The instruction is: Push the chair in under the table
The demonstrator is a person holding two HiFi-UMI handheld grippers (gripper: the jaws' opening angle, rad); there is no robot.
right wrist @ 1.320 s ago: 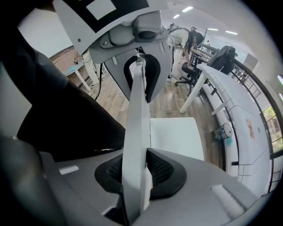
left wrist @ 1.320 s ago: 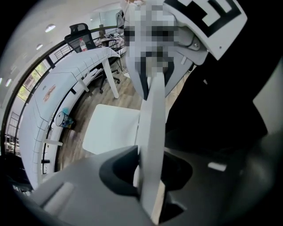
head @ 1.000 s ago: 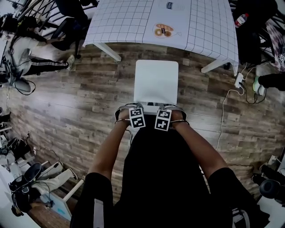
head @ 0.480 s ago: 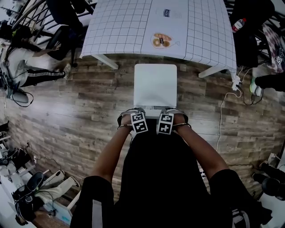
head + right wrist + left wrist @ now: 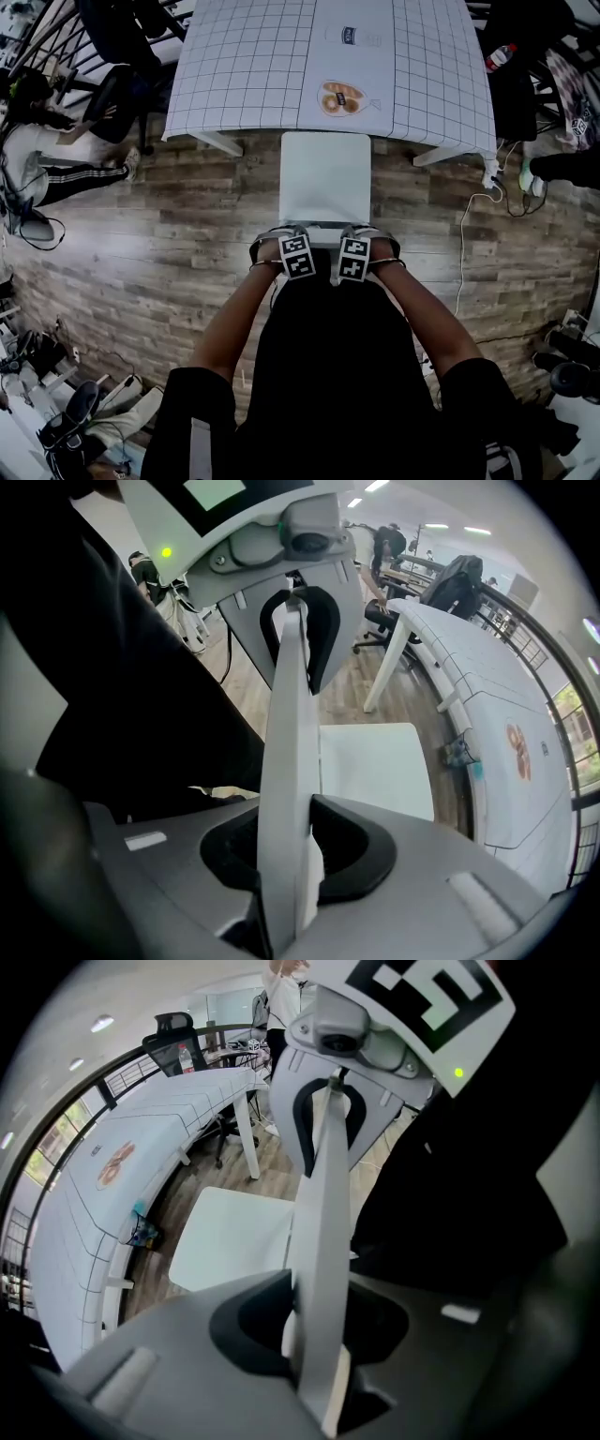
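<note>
Both claws clamp the chair by its backrest, a thin flat white slab: left claw, right claw. Smooth white square seat, rounded corners, on plank floor; front edge at the grid-covered desk. I can't see the legs.

- White chair, square flat seat, standing upright on the wood floor, its front edge meeting the table's near edge, the seat otherwise uncovered
- Table with white gridded top and white legs
</note>
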